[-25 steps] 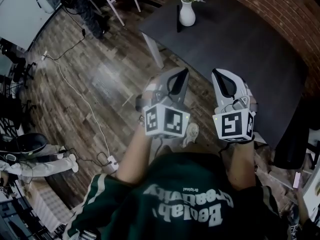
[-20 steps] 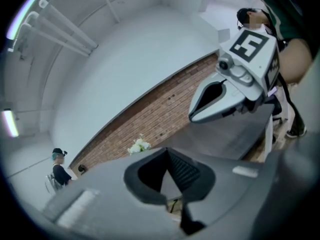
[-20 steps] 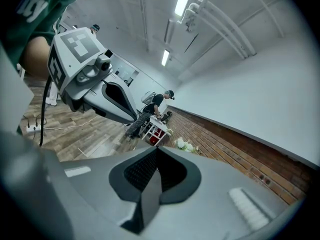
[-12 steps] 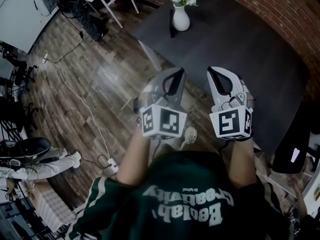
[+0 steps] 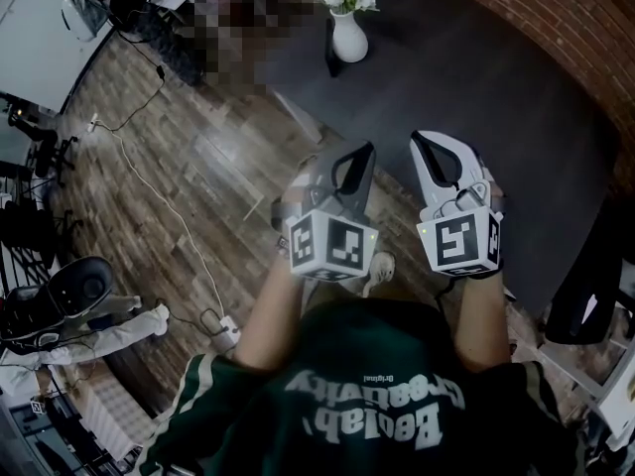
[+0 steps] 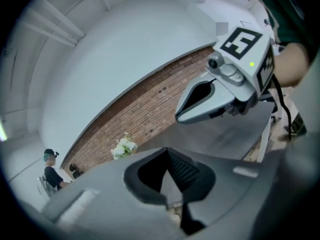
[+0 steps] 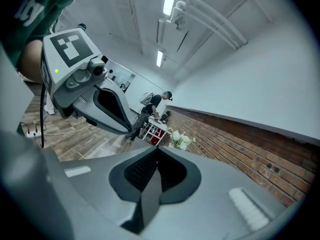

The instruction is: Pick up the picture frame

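The left claw point(image 5: 365, 155) and right claw point(image 5: 421, 145) are both closed and empty, side by side, well short of the vase point(image 5: 347, 36), probably because the dark frame point(image 5: 330, 53), standing just beside that vase on the surface point(image 5: 496, 97), is not yet in reach.

- My sweatshirt point(image 5: 367, 405): large pale print, upside down in the head view, appears to read "Beolab Creativity". A small line next to it is too fine to read.
- Left cube point(image 5: 330, 246) and right cube point(image 5: 458, 243): black-and-white square marker patterns.
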Demonstrator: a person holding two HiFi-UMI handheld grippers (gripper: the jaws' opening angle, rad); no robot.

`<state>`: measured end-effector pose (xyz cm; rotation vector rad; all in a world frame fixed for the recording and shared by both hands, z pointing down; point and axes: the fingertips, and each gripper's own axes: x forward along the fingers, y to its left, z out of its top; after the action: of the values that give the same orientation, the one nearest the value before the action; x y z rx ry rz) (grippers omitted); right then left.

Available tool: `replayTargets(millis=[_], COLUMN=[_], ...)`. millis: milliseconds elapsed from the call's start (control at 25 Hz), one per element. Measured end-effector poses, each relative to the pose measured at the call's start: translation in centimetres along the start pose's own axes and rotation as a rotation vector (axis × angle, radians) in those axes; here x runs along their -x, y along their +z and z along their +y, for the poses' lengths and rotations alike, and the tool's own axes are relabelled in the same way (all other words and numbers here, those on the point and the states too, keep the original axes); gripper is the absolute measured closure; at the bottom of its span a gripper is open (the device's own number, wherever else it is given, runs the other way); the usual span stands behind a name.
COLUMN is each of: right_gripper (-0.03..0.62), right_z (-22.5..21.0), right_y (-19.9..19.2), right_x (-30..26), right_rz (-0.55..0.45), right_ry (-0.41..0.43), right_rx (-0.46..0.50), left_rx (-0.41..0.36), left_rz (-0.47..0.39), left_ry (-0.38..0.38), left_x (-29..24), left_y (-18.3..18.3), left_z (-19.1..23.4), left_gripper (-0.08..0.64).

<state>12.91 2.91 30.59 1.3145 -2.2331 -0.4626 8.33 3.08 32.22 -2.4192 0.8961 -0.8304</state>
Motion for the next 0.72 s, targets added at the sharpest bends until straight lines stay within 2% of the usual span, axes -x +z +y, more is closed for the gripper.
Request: replayTargets(millis=[720], right_gripper=[0.586], right_z=[-1.5], right_y=[-1.0], right_x=[-0.3], right_rz=[0.015], right_ry=[-0.012], right_rx=[0.011], left_rx=[-0.011], left_rz=[-0.034], left_ry=[-0.028], left_x=[-3.2], left_y=[1.3], left_z=[-0.4], left_gripper=[0.557])
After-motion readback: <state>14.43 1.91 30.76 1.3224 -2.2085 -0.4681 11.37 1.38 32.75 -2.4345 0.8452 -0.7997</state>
